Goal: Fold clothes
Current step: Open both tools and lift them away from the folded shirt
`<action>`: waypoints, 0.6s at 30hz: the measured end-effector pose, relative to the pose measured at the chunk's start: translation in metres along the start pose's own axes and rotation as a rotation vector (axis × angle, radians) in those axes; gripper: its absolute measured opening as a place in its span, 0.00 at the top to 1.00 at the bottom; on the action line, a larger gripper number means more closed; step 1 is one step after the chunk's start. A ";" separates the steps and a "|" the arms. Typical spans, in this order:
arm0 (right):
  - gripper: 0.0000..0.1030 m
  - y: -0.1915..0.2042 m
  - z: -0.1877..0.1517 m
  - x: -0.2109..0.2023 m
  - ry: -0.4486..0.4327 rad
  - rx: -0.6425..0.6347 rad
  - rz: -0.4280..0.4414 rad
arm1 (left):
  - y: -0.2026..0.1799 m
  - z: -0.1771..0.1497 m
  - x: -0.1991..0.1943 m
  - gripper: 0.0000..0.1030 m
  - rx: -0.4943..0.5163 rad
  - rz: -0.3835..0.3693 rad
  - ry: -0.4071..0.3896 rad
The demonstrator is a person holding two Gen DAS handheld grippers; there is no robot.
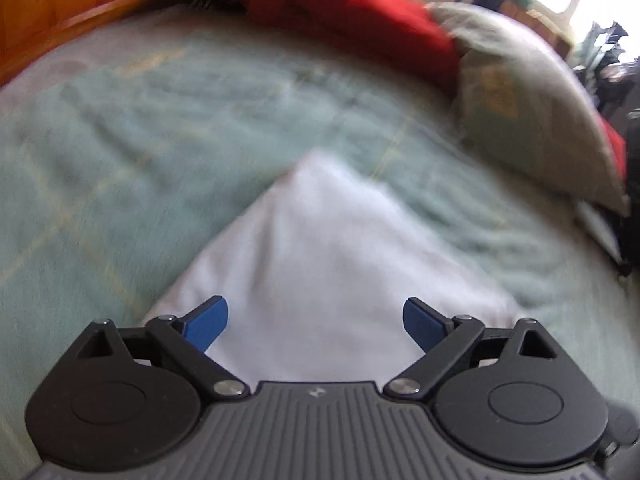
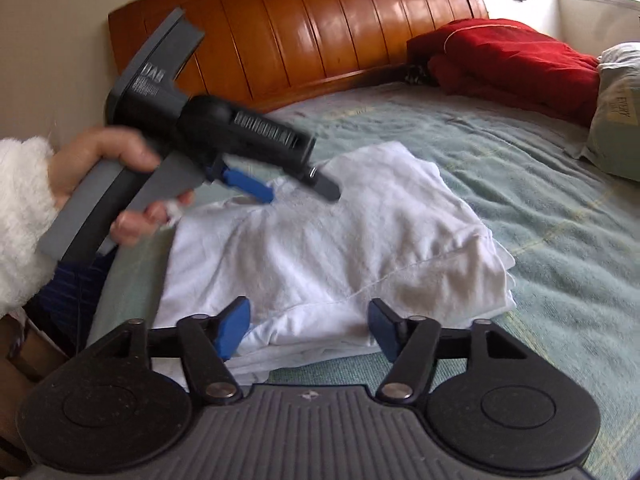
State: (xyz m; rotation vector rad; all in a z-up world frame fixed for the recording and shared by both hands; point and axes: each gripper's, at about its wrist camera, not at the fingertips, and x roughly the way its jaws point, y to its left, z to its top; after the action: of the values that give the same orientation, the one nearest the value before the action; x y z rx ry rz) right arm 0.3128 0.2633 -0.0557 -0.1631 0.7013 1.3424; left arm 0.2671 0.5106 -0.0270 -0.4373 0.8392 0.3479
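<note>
Folded white garment (image 2: 320,248) near the bed's (image 2: 560,220) foot edge; left gripper (image 1: 316,320) and right gripper (image 2: 310,330) gape above it, holding nothing.

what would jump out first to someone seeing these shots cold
The white garment stands out first, lying in folded layers on the pale green bedspread right in front of both grippers. Next is the left gripper, held in a hand with a fluffy white sleeve, its blue-padded fingers open just above the cloth. Behind, a red blanket is heaped against the glossy wooden headboard.
</note>
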 end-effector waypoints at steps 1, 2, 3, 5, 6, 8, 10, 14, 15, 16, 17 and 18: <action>0.30 -0.002 0.000 -0.001 -0.005 0.008 0.010 | -0.004 0.007 0.004 0.08 -0.003 -0.028 0.001; 0.30 -0.004 0.000 -0.001 -0.003 0.016 0.014 | -0.007 0.014 0.011 0.08 -0.008 -0.049 0.005; 0.30 -0.005 0.001 -0.001 -0.002 0.023 0.017 | -0.010 0.019 0.020 0.08 -0.017 -0.064 0.010; 0.30 -0.010 0.002 -0.004 -0.010 0.046 0.029 | -0.010 0.026 0.040 0.08 -0.047 -0.069 0.008; 0.29 -0.013 0.002 -0.006 -0.015 0.061 0.035 | -0.009 0.028 0.048 0.08 -0.063 -0.065 0.003; 0.29 -0.018 0.003 -0.011 -0.027 0.084 0.040 | -0.007 0.029 0.061 0.08 -0.093 -0.052 -0.011; 0.28 -0.023 0.004 -0.017 -0.042 0.104 0.038 | -0.012 0.031 0.060 0.08 -0.091 -0.032 -0.013; 0.24 -0.030 0.006 -0.023 -0.059 0.138 0.053 | -0.029 0.028 0.048 0.08 -0.058 -0.090 -0.005; 0.23 -0.031 0.007 -0.024 -0.060 0.143 0.056 | -0.034 0.025 0.045 0.07 -0.049 -0.120 -0.002; 0.21 -0.030 0.006 -0.025 -0.062 0.141 0.059 | -0.038 0.023 0.042 0.07 -0.040 -0.151 0.002; 0.21 -0.029 0.006 -0.027 -0.064 0.138 0.061 | -0.043 0.020 0.039 0.06 -0.030 -0.181 0.005; 0.20 -0.029 0.006 -0.027 -0.064 0.138 0.061 | -0.046 0.018 0.041 0.06 -0.026 -0.194 0.015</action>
State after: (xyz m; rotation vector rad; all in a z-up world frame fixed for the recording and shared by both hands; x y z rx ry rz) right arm 0.3405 0.2370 -0.0440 0.0117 0.7469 1.3459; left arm 0.3252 0.4849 -0.0377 -0.5414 0.8004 0.1759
